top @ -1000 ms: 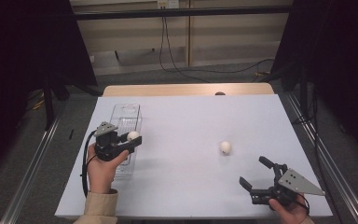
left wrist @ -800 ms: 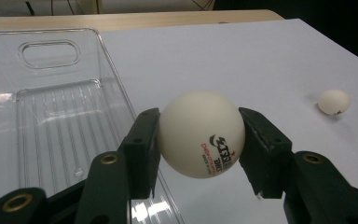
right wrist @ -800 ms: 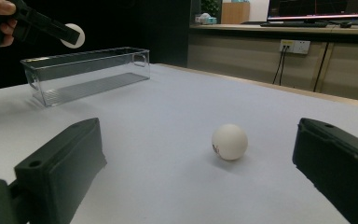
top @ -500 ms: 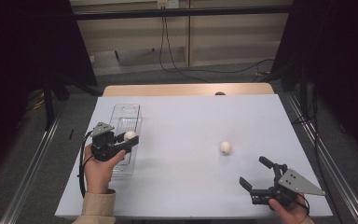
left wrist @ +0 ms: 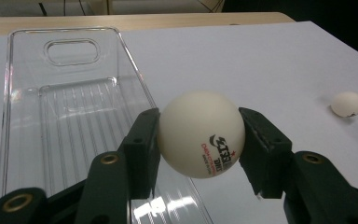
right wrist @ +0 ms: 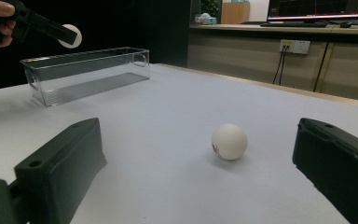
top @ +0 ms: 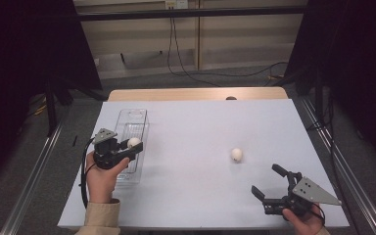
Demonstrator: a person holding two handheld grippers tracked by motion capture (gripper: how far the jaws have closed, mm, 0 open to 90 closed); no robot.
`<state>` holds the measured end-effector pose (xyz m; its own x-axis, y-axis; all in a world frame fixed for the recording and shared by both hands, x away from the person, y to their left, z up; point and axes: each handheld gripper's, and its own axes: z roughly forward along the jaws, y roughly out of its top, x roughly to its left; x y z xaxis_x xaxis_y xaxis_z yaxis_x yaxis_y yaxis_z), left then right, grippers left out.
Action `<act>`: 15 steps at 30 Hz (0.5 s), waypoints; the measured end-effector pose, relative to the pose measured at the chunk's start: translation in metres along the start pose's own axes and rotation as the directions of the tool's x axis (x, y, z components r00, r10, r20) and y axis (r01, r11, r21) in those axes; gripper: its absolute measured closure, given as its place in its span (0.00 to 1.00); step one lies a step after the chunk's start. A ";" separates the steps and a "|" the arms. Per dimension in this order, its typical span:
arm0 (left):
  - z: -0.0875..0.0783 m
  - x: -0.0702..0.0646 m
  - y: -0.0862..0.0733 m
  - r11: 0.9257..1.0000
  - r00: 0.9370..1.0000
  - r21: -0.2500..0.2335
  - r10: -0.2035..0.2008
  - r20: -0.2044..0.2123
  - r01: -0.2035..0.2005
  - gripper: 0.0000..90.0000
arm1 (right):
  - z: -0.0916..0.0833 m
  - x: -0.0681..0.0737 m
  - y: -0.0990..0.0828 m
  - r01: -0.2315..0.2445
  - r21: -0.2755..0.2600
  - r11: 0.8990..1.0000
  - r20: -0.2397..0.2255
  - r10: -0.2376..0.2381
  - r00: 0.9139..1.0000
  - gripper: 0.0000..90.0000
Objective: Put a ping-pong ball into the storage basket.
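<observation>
My left gripper [top: 129, 147] is shut on a white ping-pong ball [top: 134, 142] and holds it in the air over the right rim of a clear plastic tray [top: 132, 122] at the table's left. In the left gripper view the ball [left wrist: 200, 133], with printed lettering, is pinched between both pads above the tray [left wrist: 65, 116], which holds nothing. A second white ball [top: 236, 154] lies on the table right of centre. My right gripper [top: 265, 178] stands open near the front right edge, level, its jaws pointing at that ball [right wrist: 229, 141] from a short way off.
The white table top [top: 200, 127] ends in a wooden strip [top: 196, 93] at the far side, where a small dark object [top: 231, 98] sits. Metal rails run along the floor on both sides. Cables lie on the floor beyond the table.
</observation>
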<state>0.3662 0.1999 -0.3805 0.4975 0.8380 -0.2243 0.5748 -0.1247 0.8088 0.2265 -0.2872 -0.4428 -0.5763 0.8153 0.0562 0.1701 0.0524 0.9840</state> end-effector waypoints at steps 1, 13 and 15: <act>0.000 0.001 0.000 1.000 1.000 0.005 0.005 -0.001 -0.004 0.57 | 0.000 0.000 0.000 0.001 0.000 1.000 0.000 -0.001 1.000 0.01; -0.001 0.004 -0.001 1.000 1.000 0.000 0.000 -0.012 0.000 0.57 | 0.000 0.000 0.000 0.002 0.000 1.000 -0.002 -0.002 1.000 0.01; -0.001 0.004 -0.002 1.000 1.000 0.000 -0.001 -0.015 0.001 0.57 | 0.000 0.000 0.000 0.002 0.000 1.000 -0.002 -0.002 1.000 0.01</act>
<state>0.3665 0.2045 -0.3820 0.4871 0.8459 -0.2175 0.5756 -0.1236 0.8083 0.2265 -0.2870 -0.4428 -0.5784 0.8140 0.0542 0.1691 0.0546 0.9841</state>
